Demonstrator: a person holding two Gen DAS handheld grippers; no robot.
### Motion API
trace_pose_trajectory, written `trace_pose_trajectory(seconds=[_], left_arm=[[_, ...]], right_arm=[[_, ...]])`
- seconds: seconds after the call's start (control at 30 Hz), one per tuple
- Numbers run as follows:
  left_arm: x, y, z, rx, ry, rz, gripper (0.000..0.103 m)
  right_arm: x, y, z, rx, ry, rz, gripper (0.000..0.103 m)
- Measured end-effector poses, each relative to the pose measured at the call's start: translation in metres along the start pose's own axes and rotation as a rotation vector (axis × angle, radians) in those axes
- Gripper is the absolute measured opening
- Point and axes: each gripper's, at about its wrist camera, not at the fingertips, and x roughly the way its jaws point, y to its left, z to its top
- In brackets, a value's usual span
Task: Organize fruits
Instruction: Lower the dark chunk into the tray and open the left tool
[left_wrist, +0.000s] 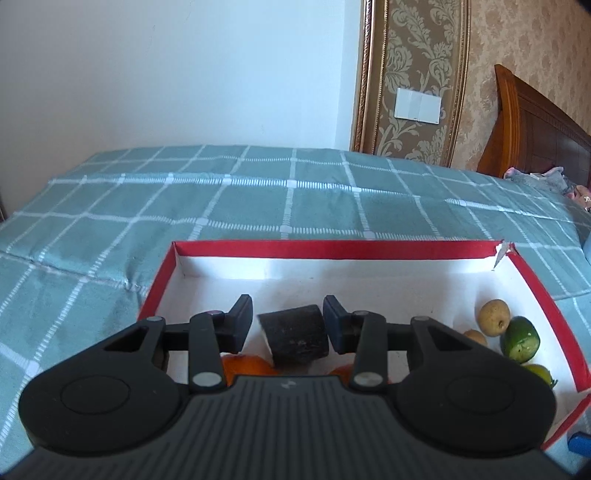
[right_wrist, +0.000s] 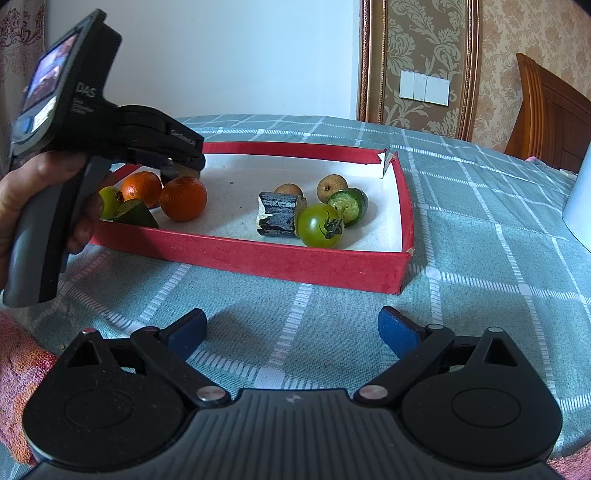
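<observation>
Two oranges (right_wrist: 162, 195) under left tongs (left_wrist: 288, 325), right tongs (right_wrist: 291, 328) apart, open

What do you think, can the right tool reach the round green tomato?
Probably yes. The right tool is open just outside the low near wall of the red cardboard box. The round green tomato sits right behind that wall, top uncovered, though a dark block crowds one side.

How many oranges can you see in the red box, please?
2. One orange lies at the red box's left end, and another orange sits just behind it, touching. The left gripper may hide more.
</observation>
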Motion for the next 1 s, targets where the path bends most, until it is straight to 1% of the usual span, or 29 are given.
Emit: trace_pose_trajectory(seconds=[0.23, 0.4, 0.47, 0.5, 0.53, 0.57, 0.63, 0.7, 0.77, 0.9, 1.0], left_arm=[[0.003, -0.004, -0.004, 0.029, 0.011, 0.005, 0.039], [-0.001, -0.002, -0.003, 0.012, 0.007, 0.01, 0.04], [-0.004, 0.0, -0.003, 0.006, 0.002, 0.016, 0.046], [-0.007, 0.0, -0.003, 0.001, -0.003, 0.02, 0.054], [-0.01, 0.001, -0.004, -0.004, -0.014, 0.023, 0.057], [-0.013, 0.002, -0.005, -0.007, -0.023, 0.023, 0.059], [-0.02, 0.003, -0.005, -0.009, -0.038, 0.019, 0.066], [-0.027, 0.003, -0.006, -0.009, -0.049, 0.024, 0.071], [-0.033, 0.002, -0.009, -0.003, -0.054, 0.02, 0.071], [-0.046, 0.003, -0.018, 0.004, -0.059, 0.015, 0.076], [-0.062, 0.006, -0.025, 0.001, -0.075, 0.01, 0.084]], right_arm=[[0.0, 0.0, 0.0, 0.0, 0.0, 0.0, 0.1], [0.0, 0.0, 0.0, 0.0, 0.0, -0.001, 0.1], [0.0, 0.0, 0.0, 0.0, 0.0, -0.001, 0.1], [0.0, 0.001, 0.0, 0.0, 0.0, -0.001, 0.1], [0.0, 0.001, 0.0, 0.0, 0.0, -0.001, 0.1], [0.0, 0.001, 0.0, 0.0, 0.0, -0.001, 0.1], [0.0, 0.001, 0.0, 0.0, 0.0, -0.001, 0.1], [0.0, 0.001, 0.0, 0.0, 0.0, -0.001, 0.1], [0.0, 0.0, 0.0, 0.0, 0.001, -0.001, 0.1], [0.0, 0.001, 0.0, 0.0, 0.001, -0.001, 0.1], [0.0, 0.001, 0.0, 0.0, 0.001, -0.001, 0.101]])
